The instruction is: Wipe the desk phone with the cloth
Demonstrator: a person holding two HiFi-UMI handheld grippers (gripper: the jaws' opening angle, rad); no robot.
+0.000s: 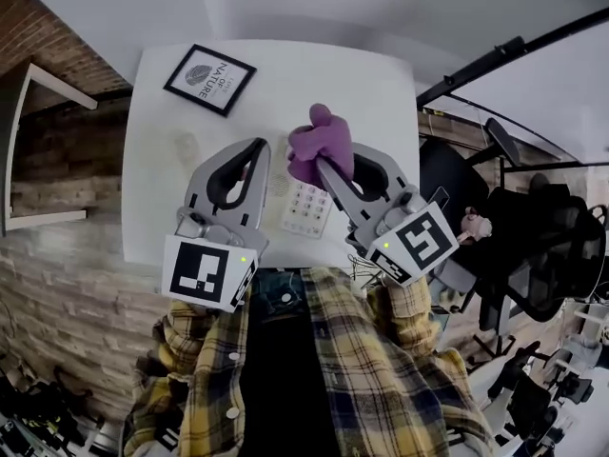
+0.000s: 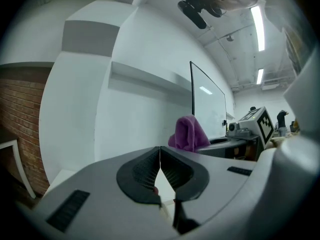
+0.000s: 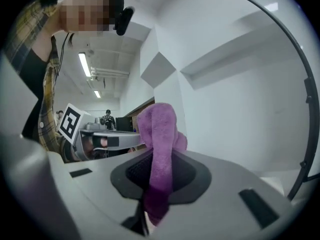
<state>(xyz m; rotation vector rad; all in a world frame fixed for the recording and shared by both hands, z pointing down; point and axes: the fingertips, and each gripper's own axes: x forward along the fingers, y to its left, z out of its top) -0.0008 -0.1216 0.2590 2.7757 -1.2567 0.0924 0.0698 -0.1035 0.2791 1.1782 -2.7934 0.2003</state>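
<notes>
A white desk phone (image 1: 306,209) lies on the white table (image 1: 162,198), its keypad showing between my two grippers. My right gripper (image 1: 324,167) is shut on a purple cloth (image 1: 322,141), which bunches up over the phone's far end. In the right gripper view the cloth (image 3: 161,134) stands up out of the closed jaws of that gripper (image 3: 159,156). My left gripper (image 1: 260,150) is shut with its tips just left of the phone, nothing visibly in it. Its view shows the closed tips of the gripper (image 2: 160,149) and the cloth (image 2: 189,133) beyond them.
A black-framed picture (image 1: 209,79) lies at the table's far left. A brick wall and a white frame (image 1: 38,150) border the left side. A black office chair (image 1: 533,246) and a black pole (image 1: 476,69) stand to the right.
</notes>
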